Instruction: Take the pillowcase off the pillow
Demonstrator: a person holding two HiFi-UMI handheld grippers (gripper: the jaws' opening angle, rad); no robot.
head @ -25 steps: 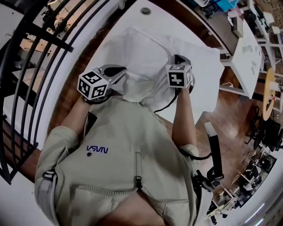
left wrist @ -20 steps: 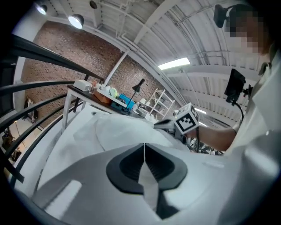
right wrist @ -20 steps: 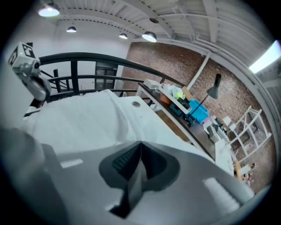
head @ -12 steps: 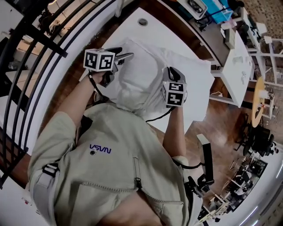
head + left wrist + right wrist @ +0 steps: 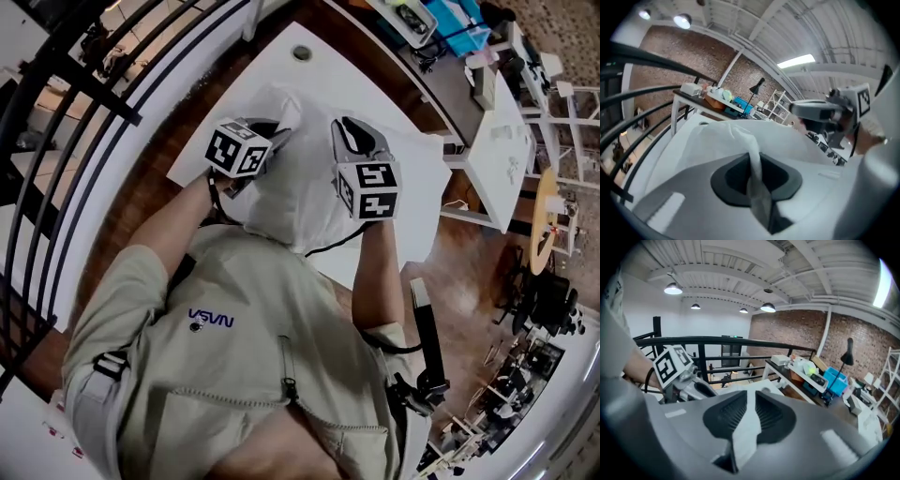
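White table [image 5: 230,108] on a brown floor [image 5: 155,183], black railing [image 5: 84,103] to its left, brick wall [image 5: 797,333] beyond. The pillowcase [image 5: 300,192] lies on it, long axis running away from the person's chest. The left gripper [image 5: 278,134], jaws just closed in, and the right gripper [image 5: 352,136], jaws just eased slightly, each pinch its cloth

A white table [image 5: 277,67] stands beside a black railing [image 5: 717,339].

Beyond the fingers [image 5: 726,416], a black railing [image 5: 717,340] is seen, with a brick wall [image 5: 797,329] to their right. Pendant lamps [image 5: 673,288] are hung from the white ceiling [image 5: 740,258] above; a brown wooden floor [image 5: 473,272] is laid below.
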